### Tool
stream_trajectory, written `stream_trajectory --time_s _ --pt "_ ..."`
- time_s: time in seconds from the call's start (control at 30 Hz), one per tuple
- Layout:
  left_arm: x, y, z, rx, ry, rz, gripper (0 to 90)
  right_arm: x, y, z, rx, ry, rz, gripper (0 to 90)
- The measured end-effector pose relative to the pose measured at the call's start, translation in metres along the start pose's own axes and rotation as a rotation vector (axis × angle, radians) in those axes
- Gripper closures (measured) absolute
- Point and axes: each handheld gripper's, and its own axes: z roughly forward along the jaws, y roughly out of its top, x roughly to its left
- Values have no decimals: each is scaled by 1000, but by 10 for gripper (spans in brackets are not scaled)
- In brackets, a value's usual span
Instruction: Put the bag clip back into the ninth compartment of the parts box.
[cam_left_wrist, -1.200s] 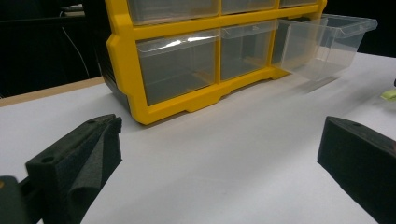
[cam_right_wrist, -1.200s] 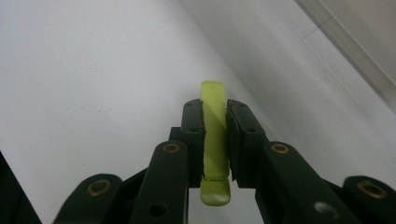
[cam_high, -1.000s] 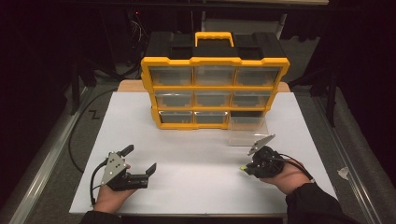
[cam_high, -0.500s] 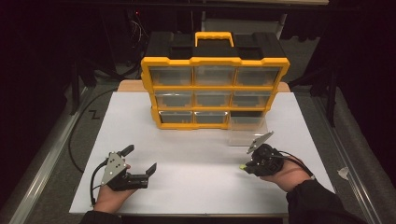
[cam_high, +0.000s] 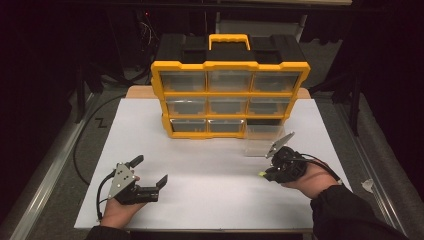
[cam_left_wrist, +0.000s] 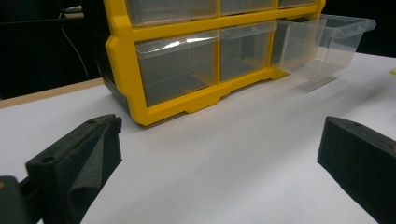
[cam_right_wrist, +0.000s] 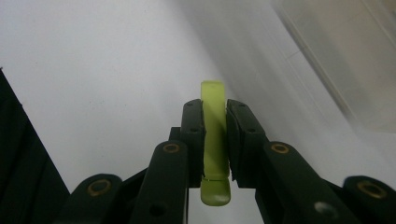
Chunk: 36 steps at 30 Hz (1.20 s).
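We hold the right gripper (cam_high: 264, 171) above the right part of the bench (cam_high: 210, 165), near its front edge. Its jaws are closed on a small yellow-green piece (cam_right_wrist: 215, 140), which stands upright between the pads. Just behind this gripper a clear drawer (cam_high: 261, 141) sticks out from the bottom right slot of the yellow organizer (cam_high: 227, 92), which stands at the back edge of the bench. We keep the left gripper (cam_high: 150, 172) near the front left corner, with its jaws wide apart and nothing between them.
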Motion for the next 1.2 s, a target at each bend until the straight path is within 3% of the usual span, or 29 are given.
stream_trajectory --time_s 0.6,1.2 --pt "-1 0 0 0 -5 3 2 -7 10 -20 21 2 -18 804" --pt "0 0 -1 -4 -3 -1 2 -14 20 -40 16 -24 -31 804"
